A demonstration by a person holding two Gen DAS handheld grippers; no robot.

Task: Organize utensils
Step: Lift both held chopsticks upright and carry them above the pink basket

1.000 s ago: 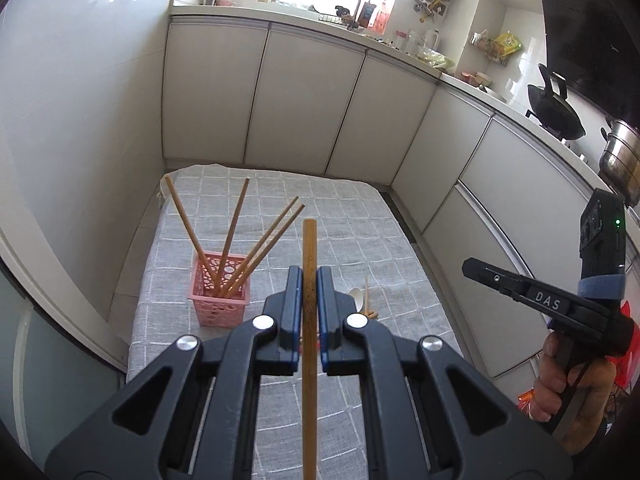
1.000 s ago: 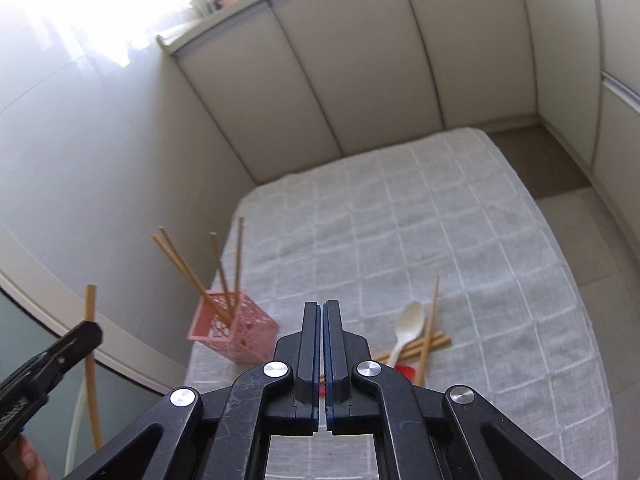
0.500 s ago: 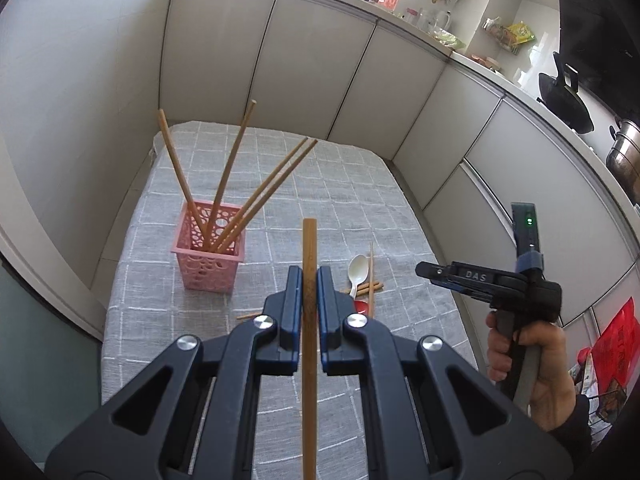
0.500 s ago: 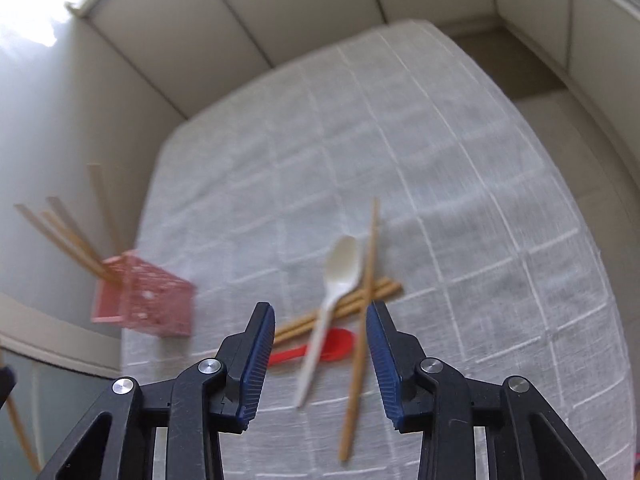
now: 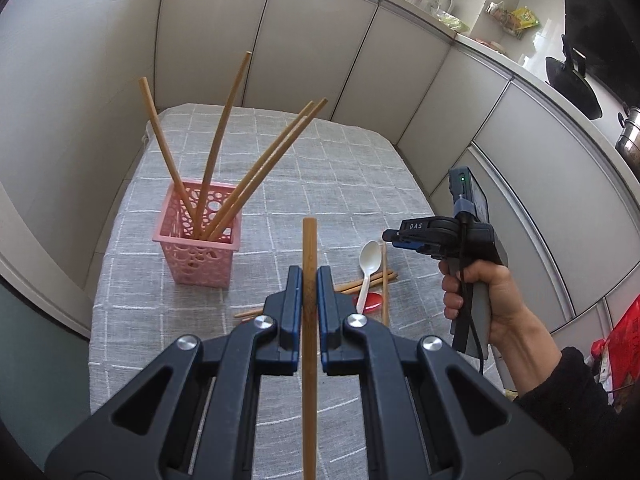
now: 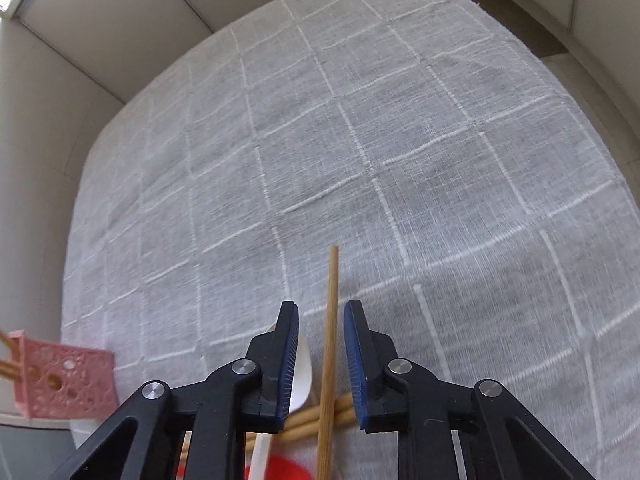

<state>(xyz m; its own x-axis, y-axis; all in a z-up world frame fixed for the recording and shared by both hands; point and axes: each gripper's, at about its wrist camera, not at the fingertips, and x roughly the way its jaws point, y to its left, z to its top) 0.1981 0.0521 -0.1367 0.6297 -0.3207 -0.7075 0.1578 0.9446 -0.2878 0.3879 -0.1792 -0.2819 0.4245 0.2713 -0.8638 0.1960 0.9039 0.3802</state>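
Observation:
My left gripper (image 5: 309, 280) is shut on a wooden chopstick (image 5: 309, 320) and holds it above the table, near the pink perforated basket (image 5: 199, 252), which holds several chopsticks leaning outward. My right gripper (image 6: 321, 312) is open, low over a pile of utensils; a single chopstick (image 6: 329, 344) lies between its fingers. A white spoon (image 6: 301, 376), more chopsticks and a red spoon (image 6: 280, 470) lie under it. The right gripper (image 5: 394, 237) also shows in the left wrist view, above the white spoon (image 5: 368, 266) and red spoon (image 5: 372, 302).
A grey checked cloth (image 6: 360, 140) covers the table. White cabinets (image 5: 304, 40) stand close behind and to the right. The basket (image 6: 60, 384) sits near the table's left edge. A counter with a wok (image 5: 574, 80) is far right.
My right gripper has opened and dropped toward the utensil pile, now straddling one chopstick. My left gripper, still holding its chopstick, has moved closer to the pink basket.

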